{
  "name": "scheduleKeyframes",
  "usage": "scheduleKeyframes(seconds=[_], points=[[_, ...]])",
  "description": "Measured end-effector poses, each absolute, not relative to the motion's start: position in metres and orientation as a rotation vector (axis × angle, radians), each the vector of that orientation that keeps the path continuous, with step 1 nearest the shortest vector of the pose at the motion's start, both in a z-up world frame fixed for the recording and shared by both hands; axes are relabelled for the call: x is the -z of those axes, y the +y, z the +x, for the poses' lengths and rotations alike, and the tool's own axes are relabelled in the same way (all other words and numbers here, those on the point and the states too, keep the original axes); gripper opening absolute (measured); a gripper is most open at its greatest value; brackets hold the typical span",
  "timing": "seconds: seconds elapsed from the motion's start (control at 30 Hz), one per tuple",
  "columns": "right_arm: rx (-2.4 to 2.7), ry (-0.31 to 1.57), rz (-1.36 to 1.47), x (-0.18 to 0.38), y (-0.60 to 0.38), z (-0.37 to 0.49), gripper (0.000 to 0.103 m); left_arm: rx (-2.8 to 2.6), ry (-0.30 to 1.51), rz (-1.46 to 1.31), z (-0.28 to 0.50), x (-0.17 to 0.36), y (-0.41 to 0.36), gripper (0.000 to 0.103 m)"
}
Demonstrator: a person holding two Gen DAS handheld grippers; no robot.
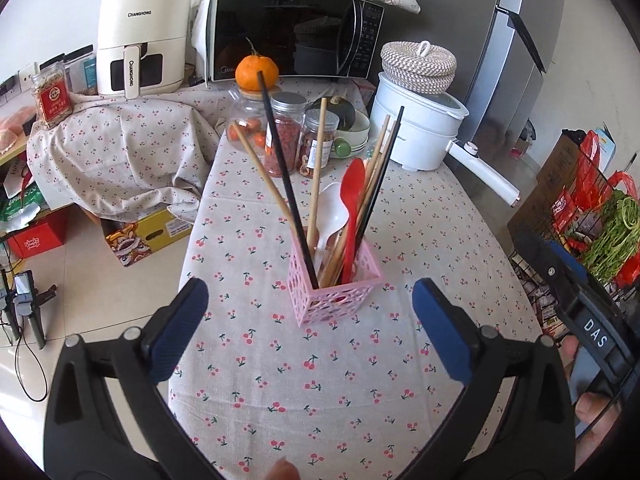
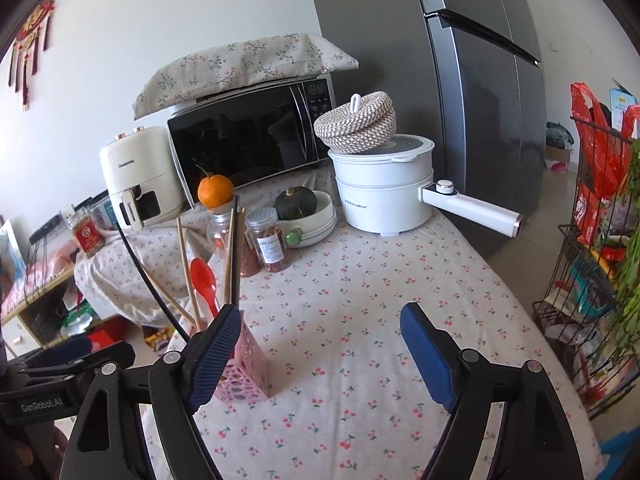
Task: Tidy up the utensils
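All visible utensils stand inside the pink holder (image 1: 334, 280), which sits near the middle of the table (image 1: 440, 216), well clear of every edge: wooden chopsticks (image 1: 318, 168), black chopsticks (image 1: 286, 178), a red spoon (image 1: 352, 208) and a white spoon (image 1: 334, 210). The left gripper (image 1: 310, 330) is spread wide with nothing between its pads, the holder lying just ahead of it. The right gripper (image 2: 316, 354) is likewise spread and empty, placed just to the right of the holder, with its left pad overlapping the holder's rim in that view; whether they touch cannot be told. Judged from this layout, the sorting step appears complete or nearly so, and no loose utensil is visible on the cloth. The next move probably calls for a check of the table for strays, or a straightening of the holder. The left wrist view shows the holder's open top and the white spoon; the right wrist view hides both, but shows the table's far right edge and the refrigerator (image 2: 460, 80).
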State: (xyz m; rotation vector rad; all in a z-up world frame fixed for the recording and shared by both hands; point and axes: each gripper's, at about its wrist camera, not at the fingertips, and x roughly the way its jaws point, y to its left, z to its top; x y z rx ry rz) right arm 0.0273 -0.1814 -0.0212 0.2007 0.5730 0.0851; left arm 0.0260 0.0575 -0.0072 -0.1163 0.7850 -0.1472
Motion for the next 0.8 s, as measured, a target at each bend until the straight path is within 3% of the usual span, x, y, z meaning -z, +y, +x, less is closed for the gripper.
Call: scheduleKeyframes(seconds=[0.17, 0.3, 0.8], points=[[-0.014, 0.649, 0.117, 0.02, -0.197, 0.013, 0.103, 0.134, 0.773, -0.091, 0.016, 0.001, 0.038, 0.102], [0.016, 0.719, 0.065, 0.021, -0.207, 0.008, 0.103, 0.111, 0.755, -0.048, 0.007, -0.003, 0.024, 0.102], [0.003, 0.662, 0.051, -0.004, -0.23, -0.009, 0.103, 0.119, 0.621, 0.023, -0.011, -0.021, -0.002, 0.102]])
